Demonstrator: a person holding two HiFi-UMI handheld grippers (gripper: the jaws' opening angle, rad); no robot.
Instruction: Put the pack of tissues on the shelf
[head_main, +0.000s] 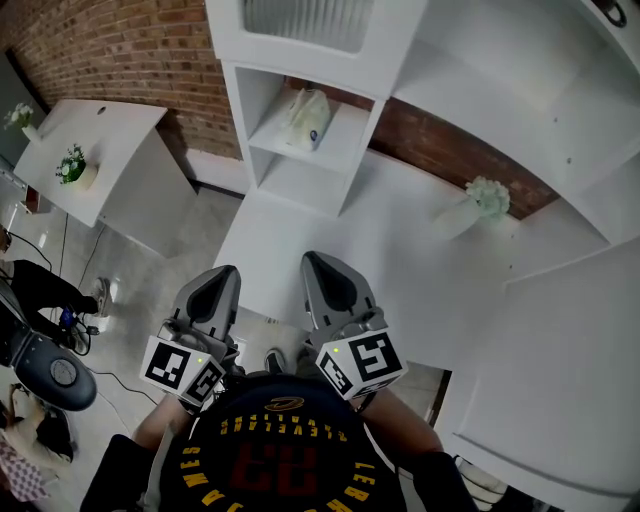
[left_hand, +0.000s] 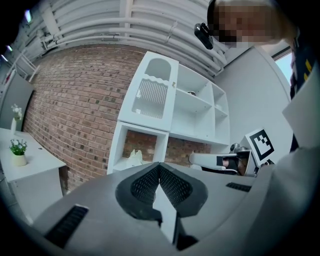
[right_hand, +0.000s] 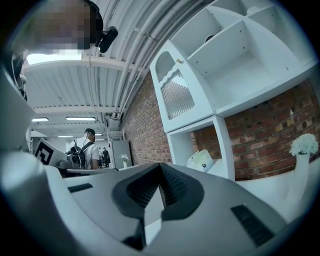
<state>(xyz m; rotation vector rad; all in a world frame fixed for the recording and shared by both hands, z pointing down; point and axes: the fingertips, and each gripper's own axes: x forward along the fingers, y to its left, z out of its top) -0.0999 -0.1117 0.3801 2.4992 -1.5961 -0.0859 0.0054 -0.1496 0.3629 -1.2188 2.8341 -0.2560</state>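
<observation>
The head view looked steeply down on the left claw (head_main: 228, 272) and right claw (head_main: 312, 260); each gripper view faced level along its claw, all sharing the distant shelf unit (head_main: 345, 135).

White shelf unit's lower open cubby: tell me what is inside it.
A pale, soft pack of tissues lies toward the left of the white shelf cubby. A red brick wall shows behind it. Nothing else is visible inside. The floor beneath the pack is covered.
</observation>
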